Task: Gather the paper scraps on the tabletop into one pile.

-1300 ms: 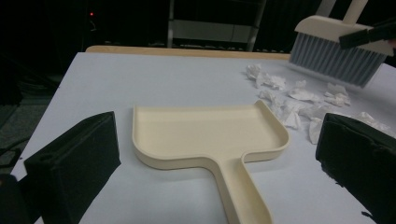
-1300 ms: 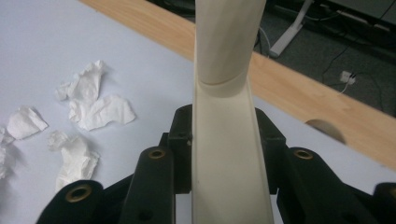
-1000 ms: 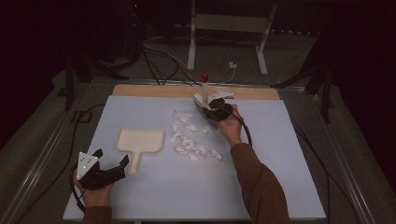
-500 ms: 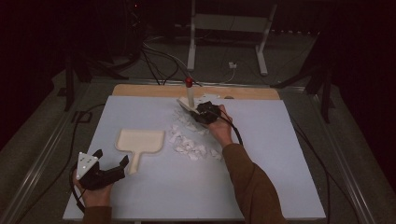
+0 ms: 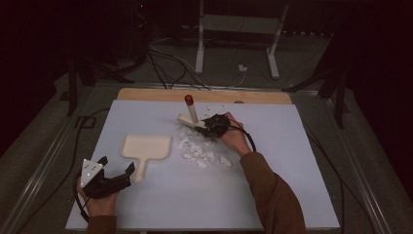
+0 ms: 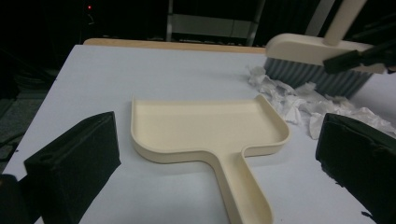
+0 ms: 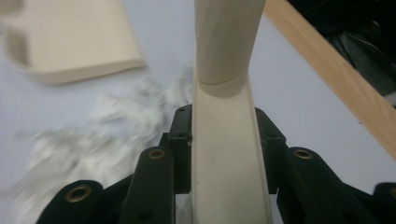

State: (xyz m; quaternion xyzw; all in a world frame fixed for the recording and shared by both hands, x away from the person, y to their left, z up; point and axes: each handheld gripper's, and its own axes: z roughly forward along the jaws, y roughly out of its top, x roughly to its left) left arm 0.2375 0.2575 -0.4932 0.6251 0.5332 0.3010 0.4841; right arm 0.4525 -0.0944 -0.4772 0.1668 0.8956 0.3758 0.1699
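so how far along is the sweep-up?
Done: the right gripper is shut on the brush, bristles down at the far edge of the paper scraps. In hand: sweeping them toward the dustpan. Left: the scraps all lie on the table, the pan is empty, and the left gripper is open near the pan's handle, not gripping it.

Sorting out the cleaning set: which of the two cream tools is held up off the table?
The brush, clamped in the right hand-held gripper with its red-tipped handle upright. The dustpan lies flat on the table, ungripped, in front of the open left hand-held gripper.
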